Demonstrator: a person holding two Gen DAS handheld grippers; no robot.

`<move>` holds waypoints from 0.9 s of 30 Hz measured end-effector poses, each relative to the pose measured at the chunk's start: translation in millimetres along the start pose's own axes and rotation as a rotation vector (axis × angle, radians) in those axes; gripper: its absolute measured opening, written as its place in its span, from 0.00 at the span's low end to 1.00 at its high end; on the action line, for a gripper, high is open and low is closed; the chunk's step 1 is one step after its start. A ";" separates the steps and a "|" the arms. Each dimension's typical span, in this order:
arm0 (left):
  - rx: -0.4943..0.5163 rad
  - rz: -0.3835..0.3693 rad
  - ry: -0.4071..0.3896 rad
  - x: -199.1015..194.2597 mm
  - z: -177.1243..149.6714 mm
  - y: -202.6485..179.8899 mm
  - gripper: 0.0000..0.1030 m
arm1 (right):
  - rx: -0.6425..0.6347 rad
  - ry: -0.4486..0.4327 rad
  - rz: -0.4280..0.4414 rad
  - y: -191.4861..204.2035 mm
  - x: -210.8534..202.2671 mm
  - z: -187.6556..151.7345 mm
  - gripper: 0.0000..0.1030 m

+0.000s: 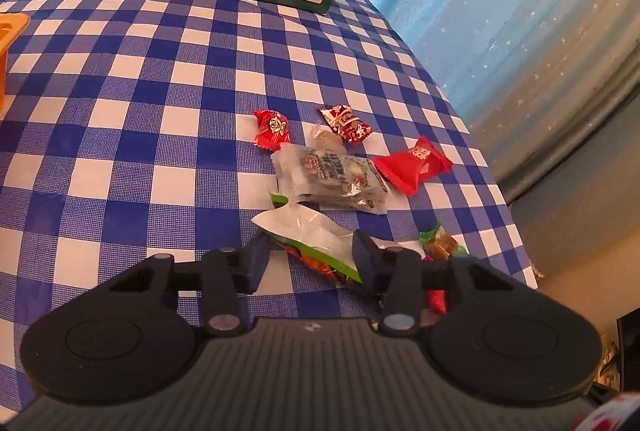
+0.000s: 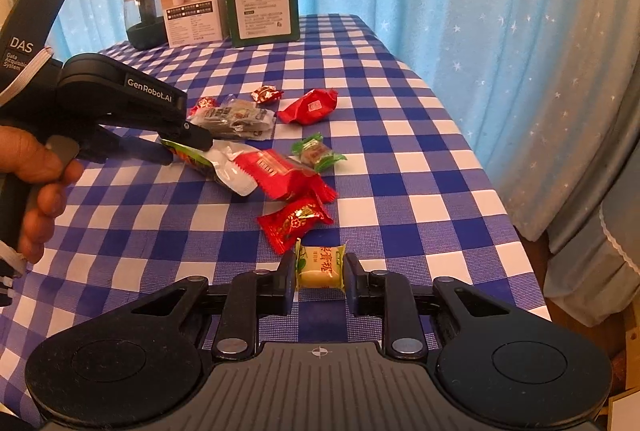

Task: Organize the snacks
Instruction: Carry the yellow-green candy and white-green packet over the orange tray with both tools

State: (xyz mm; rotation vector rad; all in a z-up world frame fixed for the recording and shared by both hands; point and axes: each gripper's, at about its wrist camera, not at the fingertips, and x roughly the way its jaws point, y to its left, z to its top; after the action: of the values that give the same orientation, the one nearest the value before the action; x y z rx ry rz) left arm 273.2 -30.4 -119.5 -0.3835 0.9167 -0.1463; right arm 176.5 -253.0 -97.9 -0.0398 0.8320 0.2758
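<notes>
Left tool [image 1: 308, 255] clamps a long green-and-white foil snack packet [image 1: 316, 239], its length running toward the worktop's [image 1: 120, 91] far edge; right tool [image 2: 318, 271] clamps a yellow wrapped candy [image 2: 319, 267] crosswise.

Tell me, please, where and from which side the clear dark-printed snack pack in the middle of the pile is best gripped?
Probably the clear dark-printed pack by its flat crimped end, coming from the open tablecloth side; other wrappers crowd its other sides.

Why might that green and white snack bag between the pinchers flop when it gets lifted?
The green and white snack bag looks thin and crinkly, so its free white end will probably droop. It seems flat and light, so lifting should be easy. Its shiny film may slip between the left hand-held gripper pads.
</notes>
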 end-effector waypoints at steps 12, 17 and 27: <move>0.035 0.056 0.035 -31.8 -8.7 29.5 0.08 | 0.011 -0.025 0.012 4.3 -5.9 5.3 0.24; 0.051 -0.005 0.008 -33.6 -5.7 14.5 0.27 | 0.029 -0.036 -0.001 1.1 -7.2 7.7 0.24; 0.769 0.053 -0.034 -14.1 -10.5 -56.3 0.51 | 0.041 -0.036 -0.033 -13.6 -11.0 8.3 0.24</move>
State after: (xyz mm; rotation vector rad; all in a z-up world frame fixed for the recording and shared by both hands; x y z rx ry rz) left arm 258.5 -81.1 -93.1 0.3504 0.7705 -0.4238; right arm 179.0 -267.5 -85.3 -0.0107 0.7999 0.2275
